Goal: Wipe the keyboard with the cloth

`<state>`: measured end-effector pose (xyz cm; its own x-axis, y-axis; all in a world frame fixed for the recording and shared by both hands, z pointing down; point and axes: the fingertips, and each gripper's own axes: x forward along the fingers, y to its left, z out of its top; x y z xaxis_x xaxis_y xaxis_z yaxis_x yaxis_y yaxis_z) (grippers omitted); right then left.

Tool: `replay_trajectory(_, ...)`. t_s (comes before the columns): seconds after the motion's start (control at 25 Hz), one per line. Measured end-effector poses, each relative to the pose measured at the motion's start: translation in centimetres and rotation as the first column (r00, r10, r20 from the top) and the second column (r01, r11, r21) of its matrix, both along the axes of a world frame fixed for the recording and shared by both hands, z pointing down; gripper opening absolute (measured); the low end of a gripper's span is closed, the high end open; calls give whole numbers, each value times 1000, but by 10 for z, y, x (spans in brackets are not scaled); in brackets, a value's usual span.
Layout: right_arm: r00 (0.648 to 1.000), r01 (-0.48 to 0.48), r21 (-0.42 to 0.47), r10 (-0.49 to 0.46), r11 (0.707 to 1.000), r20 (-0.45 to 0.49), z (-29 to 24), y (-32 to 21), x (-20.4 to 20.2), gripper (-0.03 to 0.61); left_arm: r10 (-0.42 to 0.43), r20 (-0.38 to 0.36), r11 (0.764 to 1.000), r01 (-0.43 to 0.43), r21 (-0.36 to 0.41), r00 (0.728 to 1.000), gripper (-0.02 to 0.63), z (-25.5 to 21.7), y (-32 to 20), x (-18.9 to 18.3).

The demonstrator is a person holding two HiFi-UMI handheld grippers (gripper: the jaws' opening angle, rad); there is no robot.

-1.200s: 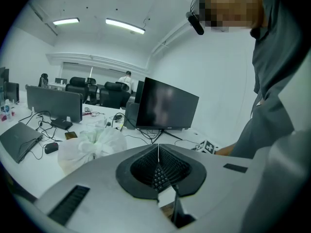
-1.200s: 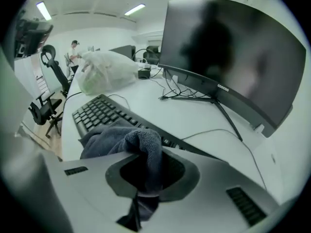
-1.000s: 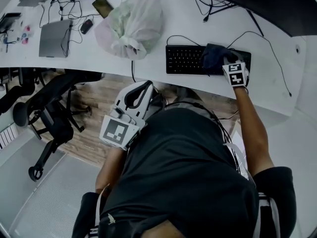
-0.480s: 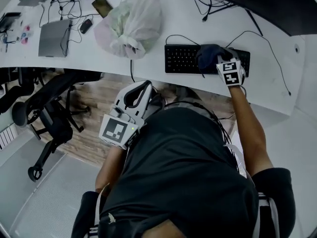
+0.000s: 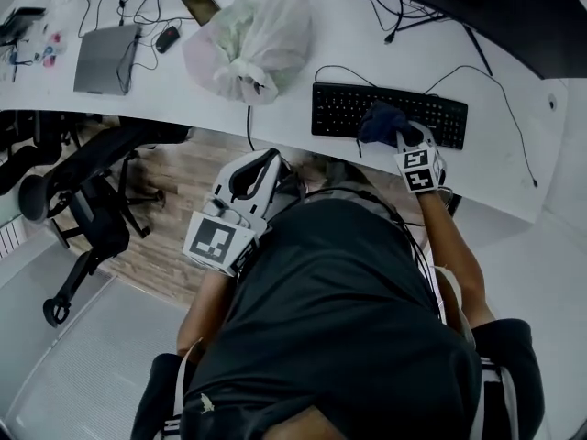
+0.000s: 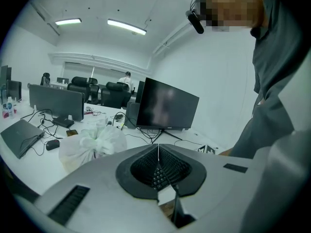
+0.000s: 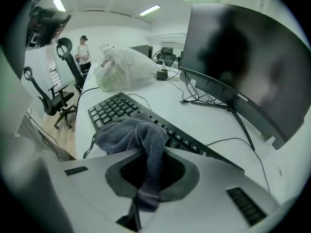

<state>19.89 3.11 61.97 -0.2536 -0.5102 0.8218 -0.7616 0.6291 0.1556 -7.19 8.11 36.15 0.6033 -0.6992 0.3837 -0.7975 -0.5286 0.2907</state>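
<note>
A black keyboard point(image 5: 431, 115) lies on the white desk point(image 5: 514, 154). A dark blue-grey cloth point(image 5: 378, 121) is bunched on its middle keys near the front edge. My right gripper point(image 5: 401, 139) is shut on the cloth and presses it down from the near side. In the right gripper view the cloth point(image 7: 130, 134) runs up out of the jaws of the right gripper point(image 7: 148, 160) and drapes over the keyboard point(image 7: 111, 108). My left gripper point(image 5: 266, 165) is held by the person's chest, off the desk. In its own view, that left gripper point(image 6: 158, 149) is shut with nothing in it.
A tied white plastic bag point(image 5: 249, 44) sits left of the keyboard, its cable point(image 5: 246, 122) hanging over the desk edge. A closed laptop point(image 5: 103, 59), mouse point(image 5: 166, 38) and phone point(image 5: 199, 5) lie farther left. A monitor point(image 5: 477, 7) stands behind. An office chair point(image 5: 87, 186) is below left.
My right gripper has slid the cloth leftwards along the keyboard, from its right part to the middle. The left gripper has stayed by the chest.
</note>
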Motion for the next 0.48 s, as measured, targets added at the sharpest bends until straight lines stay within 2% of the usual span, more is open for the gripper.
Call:
replay_trajectory(0.16, 1000, 24, 73, -23, 997, -16, -16, -57, 1, 35, 57, 6, 998, -57, 6, 998, 8, -1, -1, 14)
replay_trajectory(0.24, 999, 30, 78, -28, 997, -18, -23, -67, -1, 35, 77, 13, 997, -77, 18, 997, 8, -3, -2, 18)
replay_trajectory(0.36, 1000, -4, 23, 4, 1000, -5, -14, -29, -5, 35, 63, 20, 998, -63, 17, 998, 8, -5, -1, 14)
replay_trajectory(0.48, 999, -34, 32, 34, 999, 5, -3, 5, -8, 35, 20, 21, 1000, -20, -1, 1000, 8, 0, 0, -3)
